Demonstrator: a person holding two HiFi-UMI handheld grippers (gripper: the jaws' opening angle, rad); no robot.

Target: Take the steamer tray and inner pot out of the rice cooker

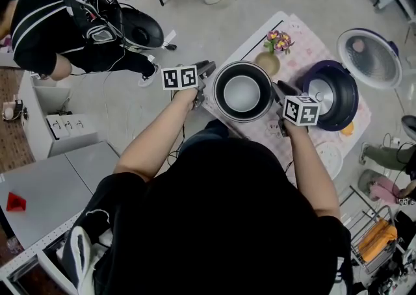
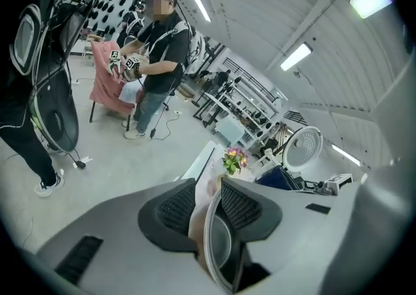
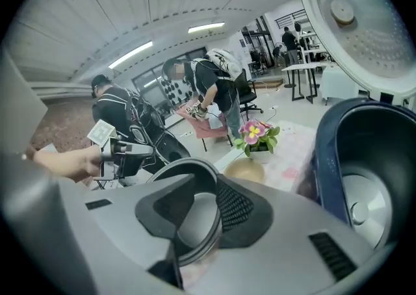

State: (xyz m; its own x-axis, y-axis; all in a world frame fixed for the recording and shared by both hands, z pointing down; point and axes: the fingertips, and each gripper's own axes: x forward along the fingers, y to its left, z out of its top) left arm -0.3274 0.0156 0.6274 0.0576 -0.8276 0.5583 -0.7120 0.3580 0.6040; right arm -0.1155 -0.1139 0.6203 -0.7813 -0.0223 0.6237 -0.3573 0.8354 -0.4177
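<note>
Covering the table (image 1: 296, 34) is a pale pink patterned cloth. On its right part stands the dark blue cooker (image 1: 344, 102), its round lid (image 1: 369, 58) swung up and back and its well open to view.

Just left of the cooker, and out of it, is the pot (image 1: 242, 92), held between the two grippers over the cloth. It is round, with a thin bright metal rim, a dark outer wall and a smooth pale grey inside. Whether its base rests on the cloth cannot be told.

The left gripper (image 2: 207, 203) straddles the pot's left rim. Its jaws stand apart, with one pad against the rim and a strip of cloth showing between the rim and the other pad. The right gripper (image 3: 198, 212) straddles the opposite rim the same way, jaws parted, with a gap inside the rim.

A small vase (image 1: 266, 61) of flowers stands just beyond the pot.
</note>
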